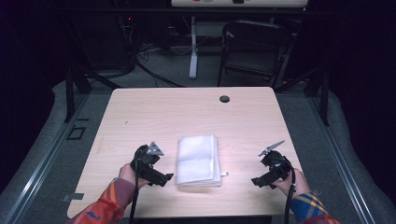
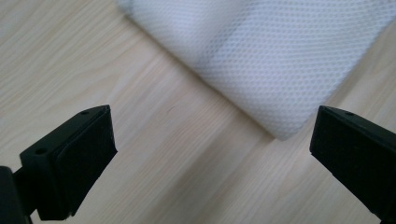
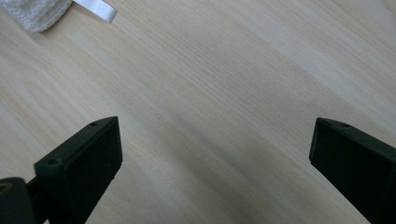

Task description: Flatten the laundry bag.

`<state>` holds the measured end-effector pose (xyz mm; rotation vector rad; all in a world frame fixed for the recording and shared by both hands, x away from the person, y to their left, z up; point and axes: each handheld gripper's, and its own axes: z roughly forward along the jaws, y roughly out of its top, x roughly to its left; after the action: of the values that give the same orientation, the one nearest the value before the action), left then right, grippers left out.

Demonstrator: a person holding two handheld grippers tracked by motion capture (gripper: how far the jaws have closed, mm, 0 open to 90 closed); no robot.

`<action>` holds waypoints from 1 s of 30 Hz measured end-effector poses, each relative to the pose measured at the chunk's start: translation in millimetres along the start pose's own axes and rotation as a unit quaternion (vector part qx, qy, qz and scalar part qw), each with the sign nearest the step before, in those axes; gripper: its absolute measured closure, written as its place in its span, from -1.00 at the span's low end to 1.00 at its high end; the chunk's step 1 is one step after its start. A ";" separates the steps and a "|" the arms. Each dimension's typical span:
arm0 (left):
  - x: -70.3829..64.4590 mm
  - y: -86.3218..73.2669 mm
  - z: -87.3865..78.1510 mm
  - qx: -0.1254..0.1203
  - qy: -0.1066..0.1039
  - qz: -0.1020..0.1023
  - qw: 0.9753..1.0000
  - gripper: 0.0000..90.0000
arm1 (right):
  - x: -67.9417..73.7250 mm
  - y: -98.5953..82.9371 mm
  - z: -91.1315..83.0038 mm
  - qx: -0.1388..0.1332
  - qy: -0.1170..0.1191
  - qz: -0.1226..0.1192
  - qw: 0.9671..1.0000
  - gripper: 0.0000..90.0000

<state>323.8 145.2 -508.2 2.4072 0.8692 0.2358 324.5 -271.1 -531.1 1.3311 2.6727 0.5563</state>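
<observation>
Dark room all around, with a pale wooden table [image 1: 154,112] lit in the middle of it and a folding chair [image 1: 254,46] on the floor beyond its far edge. My landmark is the folded white cloth [image 1: 198,160], which lies flat on the near half of the table, about midway across.

Left of the cloth, close beside its near left corner, I hold my left tongs [image 1: 159,177], with my left hand [image 1: 127,175] behind them at the near edge. Their jaws stand wide apart and grip nothing. In the left gripper view the left tongs [image 2: 212,140] look down at bare wood, and a corner of the cloth [image 2: 280,60] reaches in between the two jaws from above without touching either; its fine mesh weave shows there.

A small white tag [image 1: 224,174] sticks out from the cloth's near right corner. Beyond the cloth, near the far edge, a dark round grommet [image 1: 224,98] sits in the table top.

Right of the cloth, well apart from it, are my right tongs [image 1: 261,181], held by my right hand [image 1: 294,183]. Their jaws too are wide and empty. In the right gripper view the right tongs [image 3: 212,154] hang over bare wood, with the cloth's corner [image 3: 37,11] and tag [image 3: 95,8] at the upper left, far from both jaws.
</observation>
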 end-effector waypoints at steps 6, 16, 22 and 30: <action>-16.5 12.5 15.4 0.006 -0.005 0.027 1.000 -0.98 | 1.0 0.8 0.8 -0.001 0.002 0.002 1.000 -0.94; -30.9 24.3 29.4 0.006 -0.031 0.059 0.998 -0.89 | 4.2 2.3 2.5 -0.005 0.006 0.003 1.000 -0.92; -39.9 32.8 40.5 0.013 -0.032 0.072 0.997 -0.79 | 4.7 3.7 2.3 0.004 0.008 -0.006 1.000 -0.91; -55.8 44.8 62.2 0.028 -0.045 0.109 0.993 -0.68 | 5.0 3.6 2.5 0.003 0.009 -0.005 1.000 -0.89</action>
<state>325.8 53.7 -533.0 2.5447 0.5804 0.1849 324.8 -264.5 -531.7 1.3201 2.6945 0.5627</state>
